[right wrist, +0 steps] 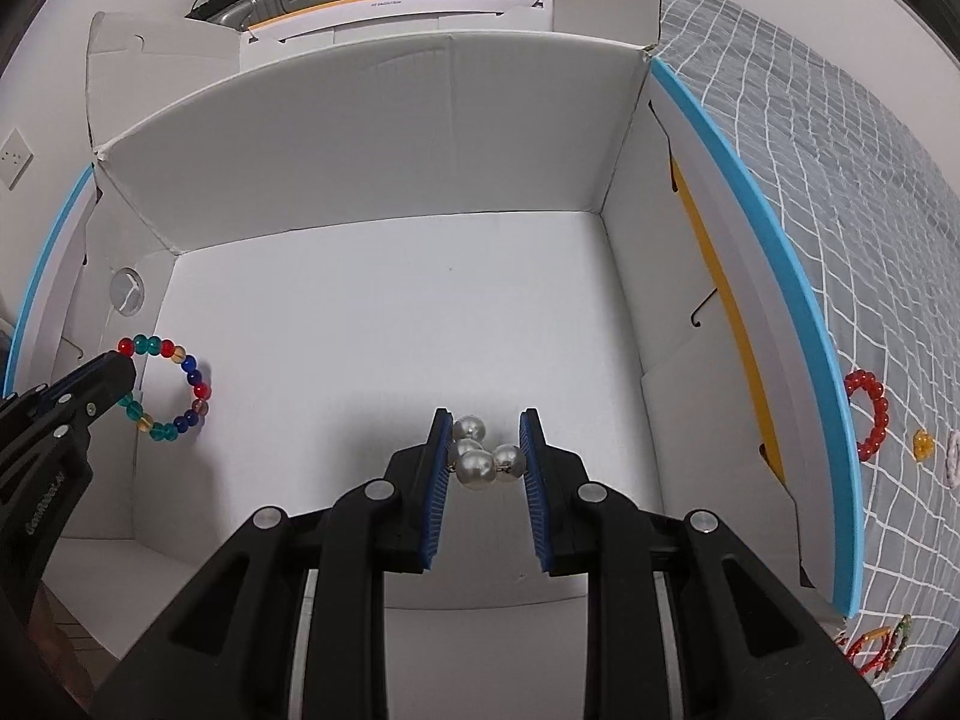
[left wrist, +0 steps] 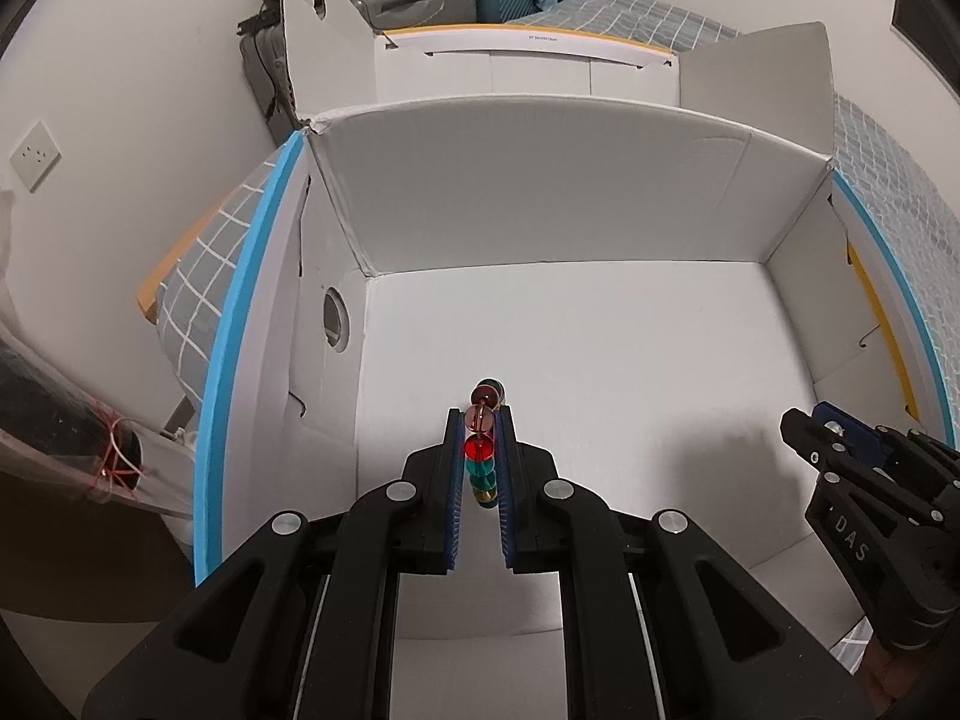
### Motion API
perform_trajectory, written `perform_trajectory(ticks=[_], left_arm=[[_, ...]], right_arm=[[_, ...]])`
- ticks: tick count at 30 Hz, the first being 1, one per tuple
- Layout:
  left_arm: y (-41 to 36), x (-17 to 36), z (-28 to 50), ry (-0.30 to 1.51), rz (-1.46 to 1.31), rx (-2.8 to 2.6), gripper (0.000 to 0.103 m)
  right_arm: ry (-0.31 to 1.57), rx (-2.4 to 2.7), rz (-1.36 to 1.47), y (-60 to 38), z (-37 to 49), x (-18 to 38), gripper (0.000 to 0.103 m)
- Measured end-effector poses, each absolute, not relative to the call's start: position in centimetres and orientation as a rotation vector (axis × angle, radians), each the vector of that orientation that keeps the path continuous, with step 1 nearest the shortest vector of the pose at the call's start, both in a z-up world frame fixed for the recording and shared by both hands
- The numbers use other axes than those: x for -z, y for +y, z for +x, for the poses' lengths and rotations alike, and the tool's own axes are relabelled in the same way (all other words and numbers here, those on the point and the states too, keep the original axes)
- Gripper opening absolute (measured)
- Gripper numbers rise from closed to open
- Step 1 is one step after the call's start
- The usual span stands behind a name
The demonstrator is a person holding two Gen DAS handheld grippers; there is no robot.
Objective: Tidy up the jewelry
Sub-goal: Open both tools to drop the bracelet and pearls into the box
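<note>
My left gripper [left wrist: 479, 414] is shut on a bracelet of red, teal, blue and amber beads [left wrist: 480, 450], held edge-on between the blue pads inside the white cardboard box [left wrist: 540, 192]. In the right wrist view the same bracelet [right wrist: 165, 387] hangs as a ring from the left gripper's fingers [right wrist: 102, 381] at the box's left side. My right gripper [right wrist: 485, 417] is partly closed on a pearl piece [right wrist: 477, 456], with large pearls between its pads, above the box floor [right wrist: 390, 312]. The right gripper also shows in the left wrist view [left wrist: 807, 426].
A red bead bracelet [right wrist: 867, 420], a small amber piece [right wrist: 922, 443] and a white piece [right wrist: 953, 461] lie on the grey checked bedspread right of the box. More colourful jewelry [right wrist: 876, 651] lies at the lower right. A second open box [left wrist: 522, 66] stands behind.
</note>
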State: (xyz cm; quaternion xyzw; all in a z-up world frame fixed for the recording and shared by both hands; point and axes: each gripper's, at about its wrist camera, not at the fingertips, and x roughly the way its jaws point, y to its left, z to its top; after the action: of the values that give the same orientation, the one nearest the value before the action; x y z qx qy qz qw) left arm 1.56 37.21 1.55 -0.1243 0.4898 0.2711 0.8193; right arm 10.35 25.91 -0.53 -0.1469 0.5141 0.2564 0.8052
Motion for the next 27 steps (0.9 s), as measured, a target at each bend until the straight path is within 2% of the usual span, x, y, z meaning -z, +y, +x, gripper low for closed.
perform_trajectory(ticks=[7, 8, 9, 10, 12, 13, 14, 15, 22, 25, 27], left_arm=[[37.3, -1.8, 1.5, 1.029, -0.268, -0.601, 0.012], [37.2, -2.0, 1.4, 1.023, -0.261, -0.606, 0.015], [37.1, -2.2, 1.3, 1.015, -0.250, -0.618, 0.025], [37.1, -2.4, 1.1, 1.008, -0.248, -0.624, 0.035], [37.1, -2.9, 0.8, 0.990, -0.255, -0.630, 0.043], [37.1, -3.3, 0.6, 0.977, -0.259, -0.632, 0.049], [36.9, -3.7, 0.4, 0.966, -0.257, -0.634, 0.052], [36.7, -4.1, 0.3, 0.952, -0.253, -0.635, 0.059], [33.5, -8.1, -0.9, 0.820, -0.203, -0.612, 0.089], [31.2, -9.7, -0.9, 0.764, -0.164, -0.591, 0.097], [29.6, -10.6, -0.8, 0.739, -0.155, -0.554, 0.097]], right_arm=[[1.094, -0.560, -0.315, 26.2, 10.9, 0.4, 0.022], [1.088, -0.565, -0.311, 26.1, 10.9, 0.2, 0.022], [1.086, -0.565, -0.312, 26.0, 10.8, 0.0, 0.025], [1.081, -0.568, -0.311, 25.9, 10.7, -0.2, 0.028], [1.059, -0.572, -0.300, 25.5, 10.5, -1.0, 0.045], [1.045, -0.572, -0.292, 25.2, 10.4, -1.5, 0.049], [1.031, -0.576, -0.279, 24.9, 10.2, -2.2, 0.058], [1.017, -0.577, -0.272, 24.5, 10.1, -2.8, 0.066], [0.895, -0.548, -0.231, 20.8, 9.1, -7.4, 0.089], [0.841, -0.496, -0.198, 17.9, 9.0, -9.2, 0.095], [0.808, -0.455, -0.190, 16.3, 8.9, -9.9, 0.095]])
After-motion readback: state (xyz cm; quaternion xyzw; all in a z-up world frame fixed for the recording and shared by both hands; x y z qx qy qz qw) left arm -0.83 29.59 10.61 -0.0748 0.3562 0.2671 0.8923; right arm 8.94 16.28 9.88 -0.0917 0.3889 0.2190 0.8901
